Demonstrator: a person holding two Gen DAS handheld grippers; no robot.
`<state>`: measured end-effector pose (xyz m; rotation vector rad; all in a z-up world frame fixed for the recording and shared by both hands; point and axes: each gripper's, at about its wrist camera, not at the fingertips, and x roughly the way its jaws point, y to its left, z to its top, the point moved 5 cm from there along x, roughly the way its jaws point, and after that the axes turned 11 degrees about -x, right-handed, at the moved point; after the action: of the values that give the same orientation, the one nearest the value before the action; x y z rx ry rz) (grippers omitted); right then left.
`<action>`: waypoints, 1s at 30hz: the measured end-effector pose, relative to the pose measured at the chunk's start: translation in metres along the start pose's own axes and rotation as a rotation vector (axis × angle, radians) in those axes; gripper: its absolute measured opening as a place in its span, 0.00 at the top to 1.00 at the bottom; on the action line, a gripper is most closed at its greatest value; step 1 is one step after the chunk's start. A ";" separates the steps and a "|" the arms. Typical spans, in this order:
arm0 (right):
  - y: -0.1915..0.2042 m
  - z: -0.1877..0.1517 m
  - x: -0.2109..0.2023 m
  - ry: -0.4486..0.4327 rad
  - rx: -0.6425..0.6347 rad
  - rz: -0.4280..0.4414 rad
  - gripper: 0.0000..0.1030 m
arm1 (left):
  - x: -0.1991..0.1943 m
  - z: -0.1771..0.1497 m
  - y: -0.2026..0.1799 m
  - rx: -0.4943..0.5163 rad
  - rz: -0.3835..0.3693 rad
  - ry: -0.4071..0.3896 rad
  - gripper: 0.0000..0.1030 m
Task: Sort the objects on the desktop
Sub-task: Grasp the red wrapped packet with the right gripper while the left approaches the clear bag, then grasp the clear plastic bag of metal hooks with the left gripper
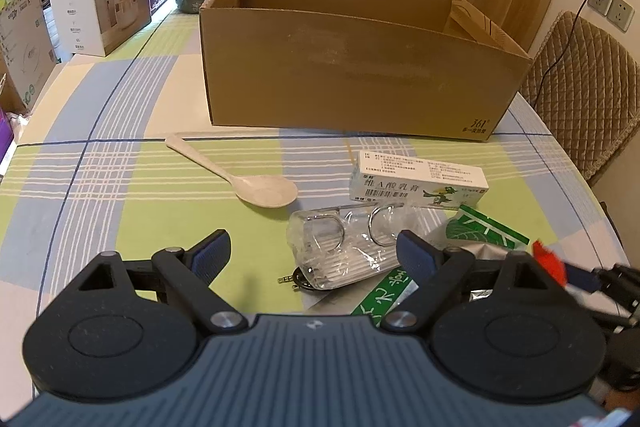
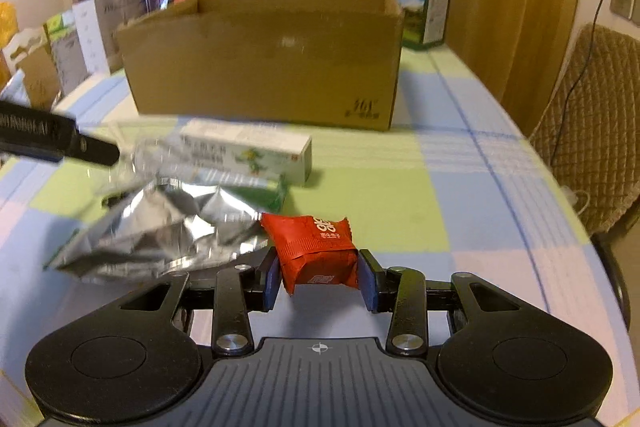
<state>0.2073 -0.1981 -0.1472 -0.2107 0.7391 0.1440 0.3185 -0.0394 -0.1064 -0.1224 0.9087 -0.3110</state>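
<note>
Half the red snack packet (image 2: 318,255) hidden between right gripper (image 2: 319,281) pads, clamped, crinkled wrapper, left gripper (image 1: 314,255) jaws spread wide, clear plastic packaging (image 1: 344,247) between them.

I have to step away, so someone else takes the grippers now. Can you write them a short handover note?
Right gripper: shut on the red snack packet, just above the tablecloth.
Left gripper: open, empty, over the clear plastic packaging.
On the table: white spoon, ointment box, silver foil bag, all in front of the cardboard box.
Done: what shows of the box's inside is bare.
Left: put the packet in, then probably the rest.
</note>
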 end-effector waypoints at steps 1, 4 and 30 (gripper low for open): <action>-0.001 0.004 -0.003 -0.013 0.000 -0.001 0.64 | 0.000 0.000 0.000 0.000 0.000 0.000 0.15; -0.003 0.016 -0.009 -0.045 0.000 0.002 0.64 | 0.001 0.000 -0.002 0.006 -0.001 0.001 0.15; -0.019 0.045 0.021 -0.035 0.035 0.034 0.64 | 0.057 0.002 -0.024 -0.041 -0.003 0.021 0.16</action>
<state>0.2557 -0.2045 -0.1263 -0.1619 0.7105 0.1664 0.3483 -0.0799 -0.1428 -0.1592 0.9357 -0.2971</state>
